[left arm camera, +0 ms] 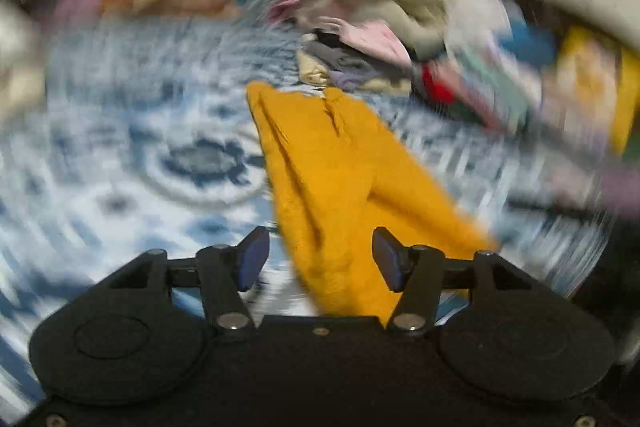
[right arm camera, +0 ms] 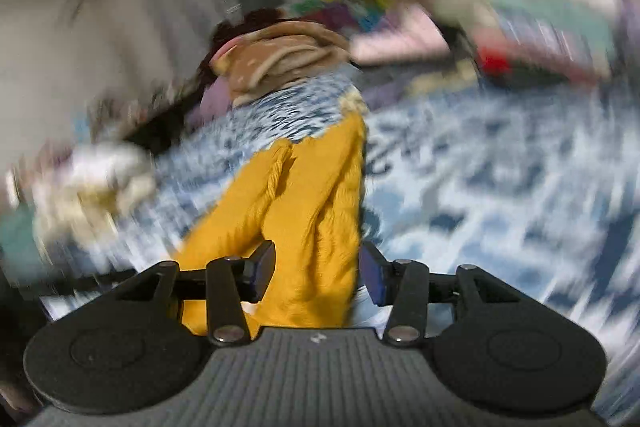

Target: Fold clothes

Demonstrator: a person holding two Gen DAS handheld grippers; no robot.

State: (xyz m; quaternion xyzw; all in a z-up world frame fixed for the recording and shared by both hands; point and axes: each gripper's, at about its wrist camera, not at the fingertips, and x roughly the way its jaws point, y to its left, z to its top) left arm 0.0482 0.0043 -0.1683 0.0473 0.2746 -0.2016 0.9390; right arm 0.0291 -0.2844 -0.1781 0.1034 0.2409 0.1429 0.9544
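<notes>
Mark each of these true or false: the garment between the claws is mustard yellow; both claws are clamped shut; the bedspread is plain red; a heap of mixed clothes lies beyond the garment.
1. The garment between the claws is mustard yellow. True.
2. Both claws are clamped shut. False: the left claw and the right claw stand open, pads off the cloth.
3. The bedspread is plain red. False: it is blue and white patterned.
4. A heap of mixed clothes lies beyond the garment. True.

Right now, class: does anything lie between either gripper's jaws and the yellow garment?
Nothing visible does. The yellow garment runs straight into the open jaws of the left gripper and the right gripper, with only patterned bedding around it.
</notes>
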